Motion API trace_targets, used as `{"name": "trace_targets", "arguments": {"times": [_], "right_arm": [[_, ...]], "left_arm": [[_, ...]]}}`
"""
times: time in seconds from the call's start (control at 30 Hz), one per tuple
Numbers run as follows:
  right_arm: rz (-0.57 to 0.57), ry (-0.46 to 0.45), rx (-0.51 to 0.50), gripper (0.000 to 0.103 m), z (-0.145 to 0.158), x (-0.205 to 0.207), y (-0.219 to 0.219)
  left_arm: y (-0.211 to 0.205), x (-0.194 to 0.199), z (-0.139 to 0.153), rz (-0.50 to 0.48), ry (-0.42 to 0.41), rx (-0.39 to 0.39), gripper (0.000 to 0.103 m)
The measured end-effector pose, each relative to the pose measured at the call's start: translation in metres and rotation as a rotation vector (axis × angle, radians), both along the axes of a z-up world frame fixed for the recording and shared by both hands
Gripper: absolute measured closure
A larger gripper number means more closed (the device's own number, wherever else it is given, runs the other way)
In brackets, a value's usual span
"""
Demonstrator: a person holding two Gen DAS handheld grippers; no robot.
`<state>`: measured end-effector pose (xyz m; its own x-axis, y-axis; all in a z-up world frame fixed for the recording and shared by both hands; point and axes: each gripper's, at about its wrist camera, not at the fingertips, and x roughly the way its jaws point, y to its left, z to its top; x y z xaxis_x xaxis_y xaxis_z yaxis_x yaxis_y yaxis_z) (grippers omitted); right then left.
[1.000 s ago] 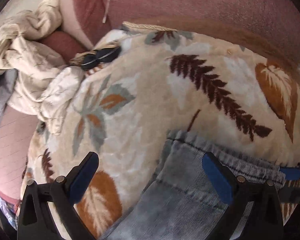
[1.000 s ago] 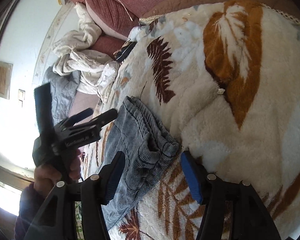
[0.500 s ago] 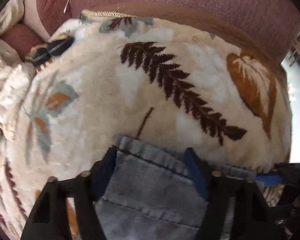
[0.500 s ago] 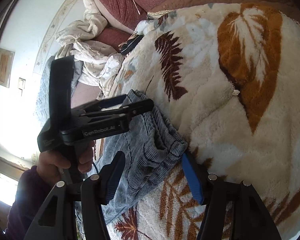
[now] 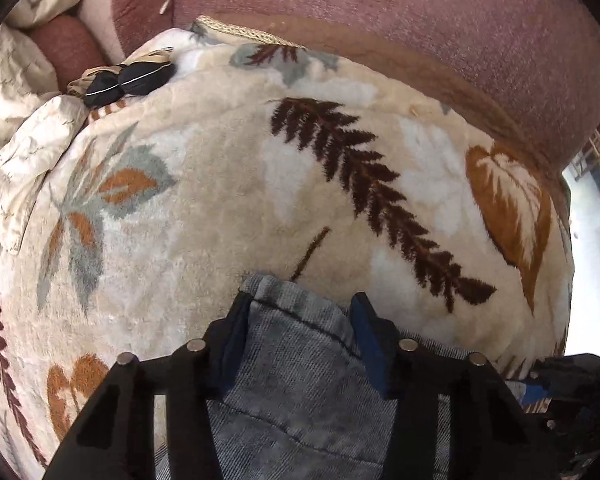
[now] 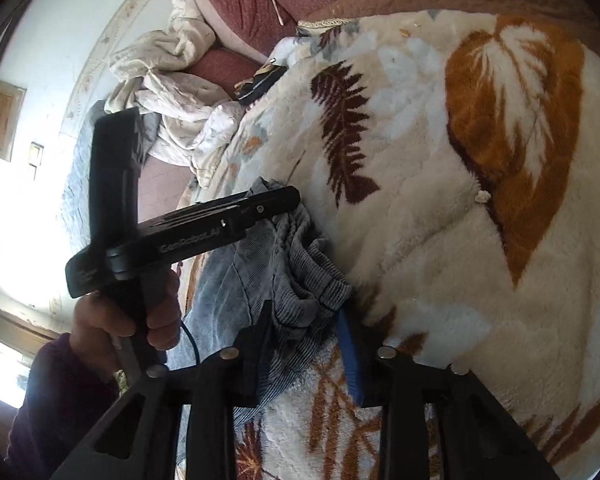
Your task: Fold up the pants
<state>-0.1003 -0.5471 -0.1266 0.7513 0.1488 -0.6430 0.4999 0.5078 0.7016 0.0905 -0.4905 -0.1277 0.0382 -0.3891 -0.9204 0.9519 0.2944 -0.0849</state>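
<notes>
A leaf-patterned blanket point(image 5: 204, 208) covers the bed. The pants point(image 6: 268, 280) lie near its front edge. The left gripper point(image 5: 300, 332) and right gripper point(image 6: 304, 336) are both closing, each on one waistband corner, with cloth between the jaws.

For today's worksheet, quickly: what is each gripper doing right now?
Left gripper: closing, grey-blue corduroy pants bunched between its fingers.
Right gripper: closing on the same pants' edge.
</notes>
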Motion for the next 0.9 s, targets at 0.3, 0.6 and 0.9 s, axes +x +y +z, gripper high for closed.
{"name": "trace_targets", "arguments": {"times": [0.3, 0.6, 0.9], "right_arm": [[0.069, -0.059, -0.252, 0.088, 0.040, 0.009, 0.034], [0.118, -0.070, -0.393, 0.089, 0.065, 0.020, 0.070], [0.217, -0.129, -0.579, 0.090, 0.099, 0.037, 0.130]], "left_arm": [[0.030, 0.013, 0.011, 0.093, 0.075, -0.098, 0.070], [0.076, 0.028, 0.042, 0.175, 0.134, -0.225, 0.077], [0.137, 0.055, 0.061, 0.289, 0.183, -0.336, 0.077]]}}
